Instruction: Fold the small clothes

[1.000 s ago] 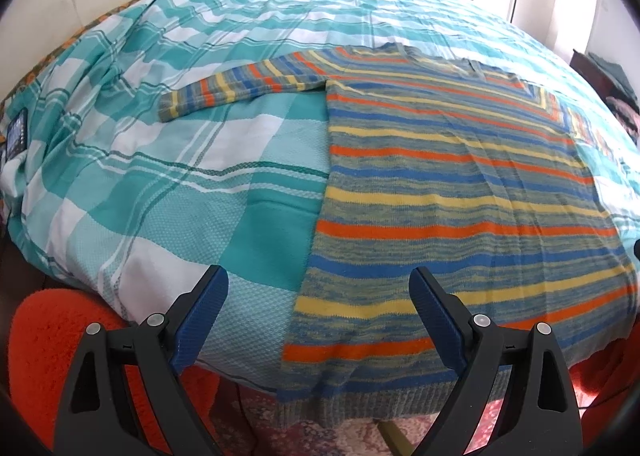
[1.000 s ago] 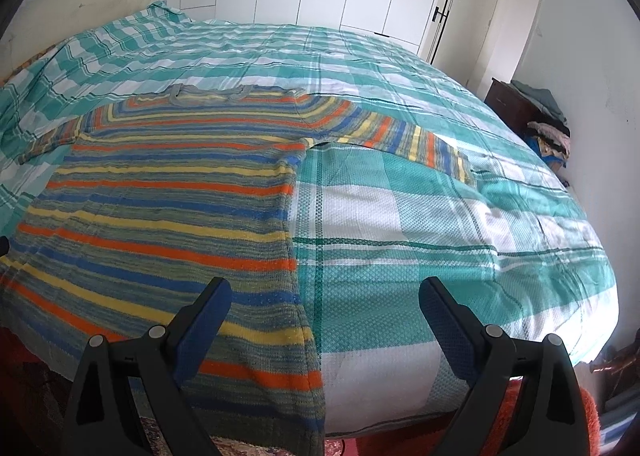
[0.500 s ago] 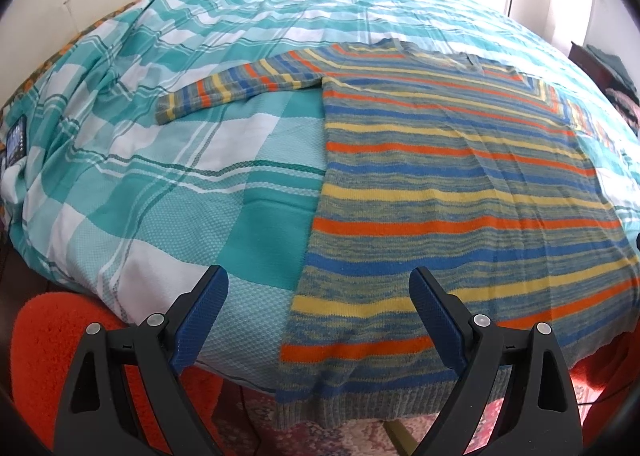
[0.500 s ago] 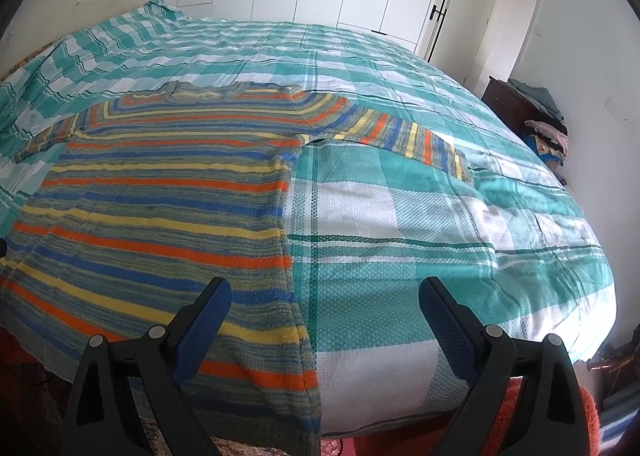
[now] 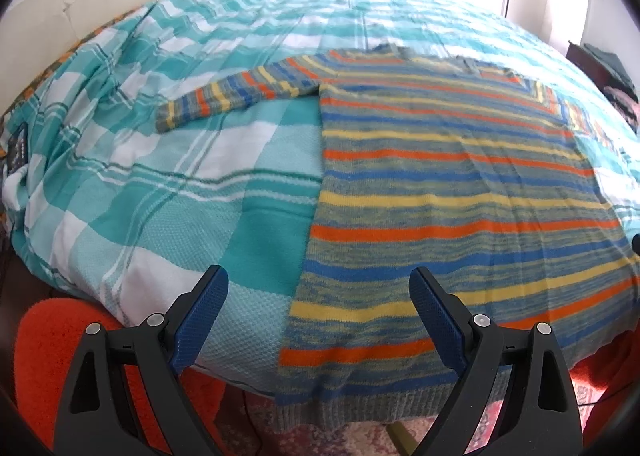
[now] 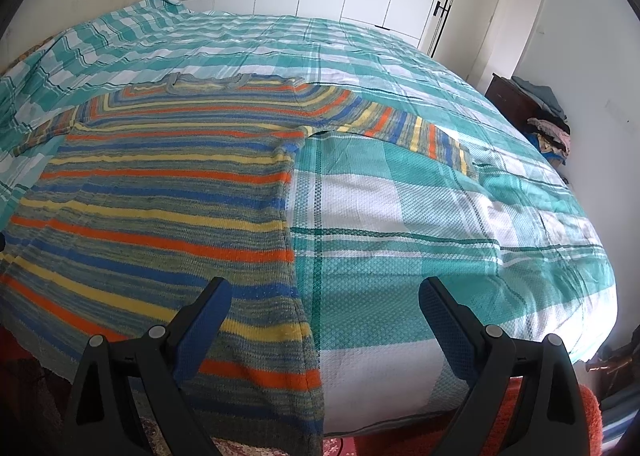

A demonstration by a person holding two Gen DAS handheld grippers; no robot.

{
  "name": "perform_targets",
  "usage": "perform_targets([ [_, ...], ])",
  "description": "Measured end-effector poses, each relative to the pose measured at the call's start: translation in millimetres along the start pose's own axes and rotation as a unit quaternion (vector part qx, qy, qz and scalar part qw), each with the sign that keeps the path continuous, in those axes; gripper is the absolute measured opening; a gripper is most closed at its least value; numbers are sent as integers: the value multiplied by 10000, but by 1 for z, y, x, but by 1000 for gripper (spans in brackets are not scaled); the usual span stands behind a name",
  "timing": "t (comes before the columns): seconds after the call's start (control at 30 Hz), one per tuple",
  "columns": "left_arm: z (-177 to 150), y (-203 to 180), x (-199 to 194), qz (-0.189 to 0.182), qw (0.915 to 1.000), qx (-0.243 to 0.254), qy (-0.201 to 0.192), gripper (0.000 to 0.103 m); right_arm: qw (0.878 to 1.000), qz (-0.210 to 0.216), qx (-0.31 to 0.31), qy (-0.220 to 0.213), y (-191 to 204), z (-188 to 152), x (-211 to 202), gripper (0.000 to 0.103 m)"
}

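Fingers on both grippers are spread wide with nothing between them, hovering just off the near edge of the bed (image 5: 132, 184). Left gripper (image 5: 318, 302) frames the sweater's left side edge and hem corner; right gripper (image 6: 324, 306) frames the opposite side edge, so each one has its own corner about equally close.

That striped sweater (image 5: 452, 184) lies flat, long axis running from the hem at the bottom of the frame up to the collar (image 6: 208, 82) near the top, hem draping slightly over the bed edge. Left sleeve (image 5: 236, 94) sticks out toward the upper left in the left view, right sleeve (image 6: 420, 132) angles right in the right view.

Nothing really blocks the way, I'd say. There's an orange rug (image 5: 52, 340) below and a pile of clothes (image 6: 548, 124) well off at the right wall.
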State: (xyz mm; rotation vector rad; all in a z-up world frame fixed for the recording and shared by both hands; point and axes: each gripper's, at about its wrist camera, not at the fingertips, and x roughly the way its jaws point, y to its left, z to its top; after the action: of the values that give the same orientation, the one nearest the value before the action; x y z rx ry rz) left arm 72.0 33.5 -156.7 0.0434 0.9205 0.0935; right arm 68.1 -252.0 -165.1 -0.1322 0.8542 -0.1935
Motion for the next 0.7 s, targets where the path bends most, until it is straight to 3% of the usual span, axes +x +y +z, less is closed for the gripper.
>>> perform_targets([
  [0.07, 1, 0, -6, 44, 9999, 50, -141, 93, 9999, 103, 60, 22, -2, 1, 0, 94],
  [0.2, 2, 2, -7, 115, 9997, 40, -202, 95, 9953, 757, 610, -1, -32, 17, -1, 94],
  [0.37, 5, 8, -2, 171, 9997, -119, -149, 95, 9850, 855, 1498, -46, -123, 61, 32, 94],
  [0.5, 9, 14, 6, 200, 9993, -323, -7, 95, 9594, 978, 2630, 295, -224, 85, 91, 94],
  [0.57, 10, 17, 11, 280, 9988, -407, 62, 95, 9408, 1158, 3145, 506, -257, 86, 120, 92],
  [0.63, 11, 19, 15, 350, 9982, -465, 127, 95, 9134, 1428, 3749, 686, -288, 85, 149, 81],
  [0.7, 12, 21, 19, 398, 9978, -504, 192, 95, 8957, 1618, 4079, 719, -304, 87, 169, 77],
])
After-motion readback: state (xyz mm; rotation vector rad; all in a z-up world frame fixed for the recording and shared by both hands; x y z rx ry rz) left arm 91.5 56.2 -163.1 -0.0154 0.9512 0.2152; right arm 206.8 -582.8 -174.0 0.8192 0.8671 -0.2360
